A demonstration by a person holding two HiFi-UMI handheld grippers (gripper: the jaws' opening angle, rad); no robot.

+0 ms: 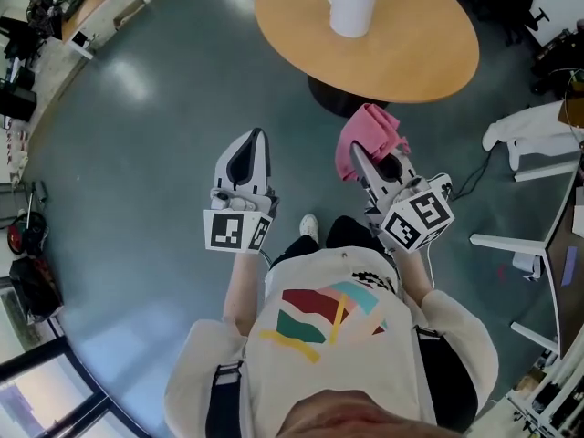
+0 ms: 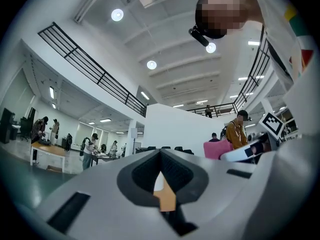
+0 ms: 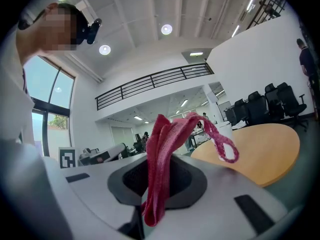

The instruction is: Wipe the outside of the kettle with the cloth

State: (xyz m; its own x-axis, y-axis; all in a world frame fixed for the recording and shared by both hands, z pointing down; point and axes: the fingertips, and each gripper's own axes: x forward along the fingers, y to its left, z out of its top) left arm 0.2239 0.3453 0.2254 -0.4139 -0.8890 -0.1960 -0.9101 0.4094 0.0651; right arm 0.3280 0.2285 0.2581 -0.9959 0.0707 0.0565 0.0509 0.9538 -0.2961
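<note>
A white kettle [image 1: 351,3] stands on the near-left part of a round wooden table [image 1: 411,53] ahead of me. Both grippers are held out over the grey floor, short of the table. My right gripper [image 1: 358,150] is shut on a pink cloth [image 1: 370,135], which bunches over its tips. In the right gripper view the cloth [image 3: 162,164] hangs folded between the jaws of the right gripper [image 3: 159,156], with the kettle [image 3: 223,130] and table [image 3: 260,149] beyond. To its left, my left gripper [image 1: 258,137] is shut with nothing in it; the left gripper [image 2: 161,156] points at the table.
The table's dark base [image 1: 338,94] stands on the floor straight ahead. White desk frames [image 1: 538,153] and a floor cable [image 1: 470,185] lie to the right. Dark gear [image 1: 27,245] sits at the left edge. Several people [image 2: 90,151] stand far off.
</note>
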